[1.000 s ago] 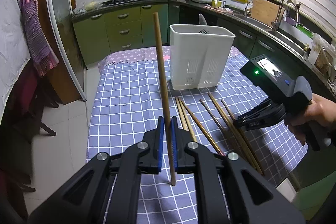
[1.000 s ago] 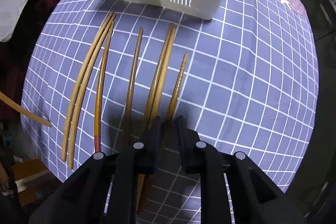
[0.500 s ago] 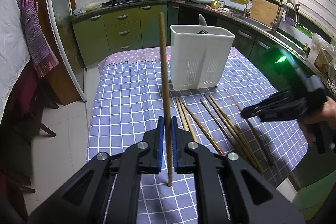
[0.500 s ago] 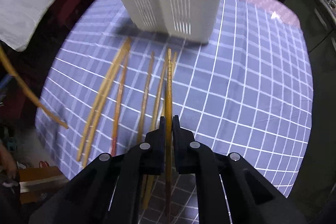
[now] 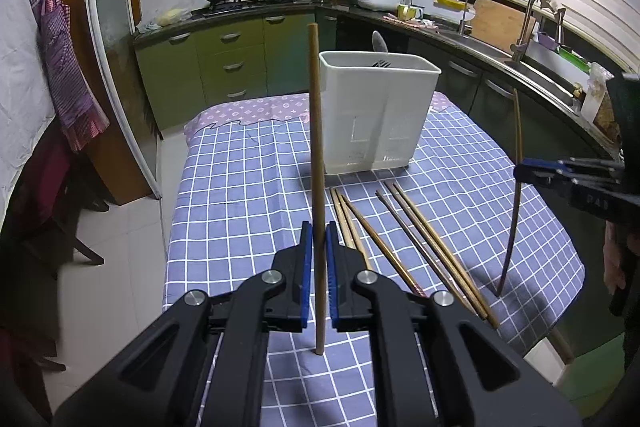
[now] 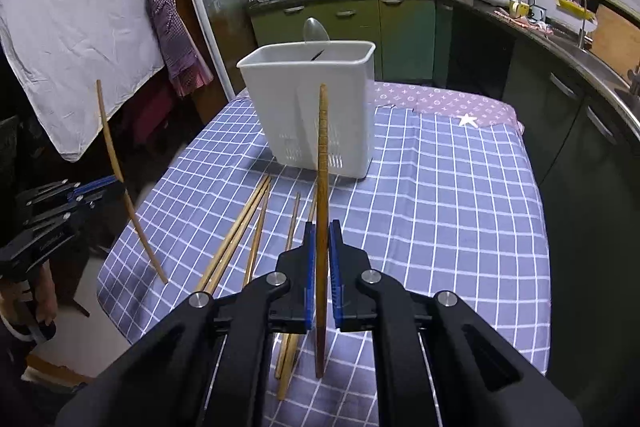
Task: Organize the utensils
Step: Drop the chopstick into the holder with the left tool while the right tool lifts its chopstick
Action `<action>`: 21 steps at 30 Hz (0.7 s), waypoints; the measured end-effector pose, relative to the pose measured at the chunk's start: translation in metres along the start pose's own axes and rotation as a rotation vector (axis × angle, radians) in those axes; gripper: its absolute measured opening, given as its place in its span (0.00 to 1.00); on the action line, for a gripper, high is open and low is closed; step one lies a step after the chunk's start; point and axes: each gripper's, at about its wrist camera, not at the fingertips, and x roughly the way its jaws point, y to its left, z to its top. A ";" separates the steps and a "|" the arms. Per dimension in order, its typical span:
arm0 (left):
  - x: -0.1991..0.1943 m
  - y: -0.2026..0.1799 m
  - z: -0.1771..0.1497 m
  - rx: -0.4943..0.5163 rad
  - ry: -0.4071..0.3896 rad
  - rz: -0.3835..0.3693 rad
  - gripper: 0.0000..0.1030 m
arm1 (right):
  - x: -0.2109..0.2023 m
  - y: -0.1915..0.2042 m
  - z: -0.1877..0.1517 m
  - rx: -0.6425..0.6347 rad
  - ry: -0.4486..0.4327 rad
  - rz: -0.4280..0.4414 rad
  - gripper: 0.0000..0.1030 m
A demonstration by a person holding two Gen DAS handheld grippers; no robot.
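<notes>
My left claw [image 5: 319, 247]: blue pads pressed together on pale chopstick [image 5: 316, 147], clamped near its lower end. Stick stands upright, tip clear of checked cloth [image 5: 240, 195].
White utensil holder [image 5: 376, 115]: upright on cloth, spoon and fork inside.
Loose chopsticks [image 5: 416, 235]: lying flat on cloth between holder and my claws.
My right claw [image 6: 321, 267]: pads pinched on dark ridged chopstick [image 6: 322, 163], held upright, off cloth, in front of holder.
</notes>
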 end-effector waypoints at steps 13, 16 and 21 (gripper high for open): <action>-0.007 -0.007 0.013 0.014 -0.025 -0.029 0.07 | -0.015 -0.008 -0.003 0.050 -0.044 0.036 0.07; -0.006 -0.009 0.018 0.016 -0.025 -0.035 0.07 | -0.013 -0.008 -0.004 0.051 -0.039 0.041 0.07; -0.003 -0.010 0.024 0.017 -0.027 -0.041 0.07 | -0.012 -0.008 -0.002 0.048 -0.034 0.047 0.07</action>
